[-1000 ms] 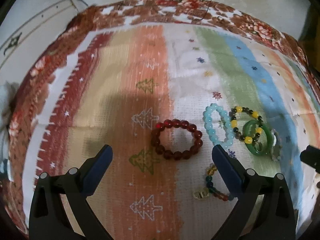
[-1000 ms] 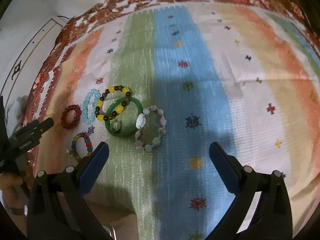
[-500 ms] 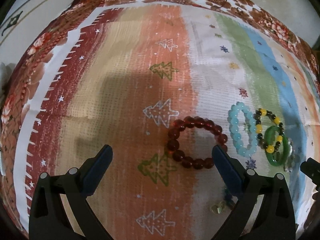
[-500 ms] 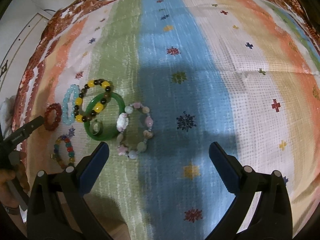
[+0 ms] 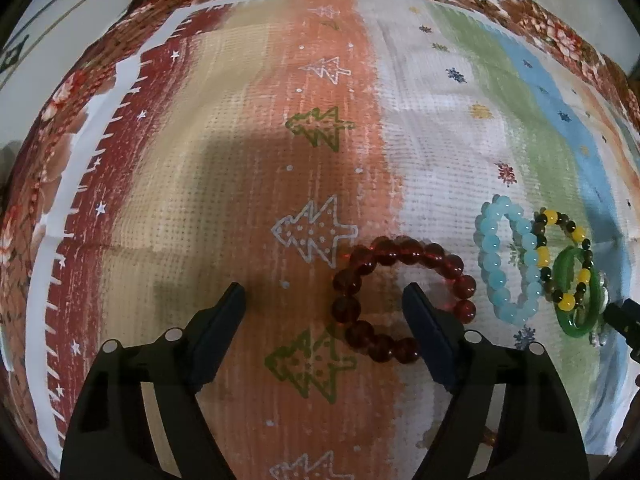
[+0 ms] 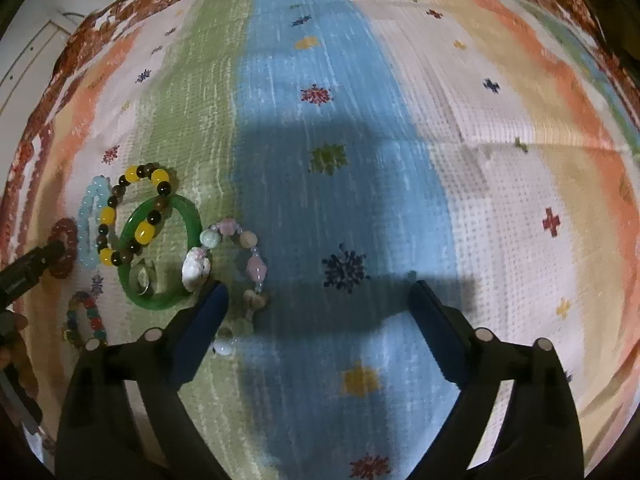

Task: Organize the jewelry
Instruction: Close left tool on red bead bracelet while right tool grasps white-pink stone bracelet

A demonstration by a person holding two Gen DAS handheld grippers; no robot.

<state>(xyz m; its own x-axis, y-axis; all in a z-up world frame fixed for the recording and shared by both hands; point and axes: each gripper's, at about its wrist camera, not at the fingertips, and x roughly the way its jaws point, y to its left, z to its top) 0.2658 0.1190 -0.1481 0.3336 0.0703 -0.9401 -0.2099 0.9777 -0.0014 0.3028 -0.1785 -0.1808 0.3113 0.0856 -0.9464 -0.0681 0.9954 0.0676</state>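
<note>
A big striped cloth with little trees and stars (image 5: 312,128) lies under the tongs. Past its flowery brown edge (image 6: 120,8), far ahead, is pale floor (image 5: 60,4).

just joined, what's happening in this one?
A person holds a hand-held gripper in each hand over bracelets laid on a striped cloth. The left hand-held gripper, jaws just closing, is half astride the dark red bead bracelet, not yet gripping. The right hand-held gripper, also closing, sits by the pastel stone bracelet. Nothing is held.
</note>
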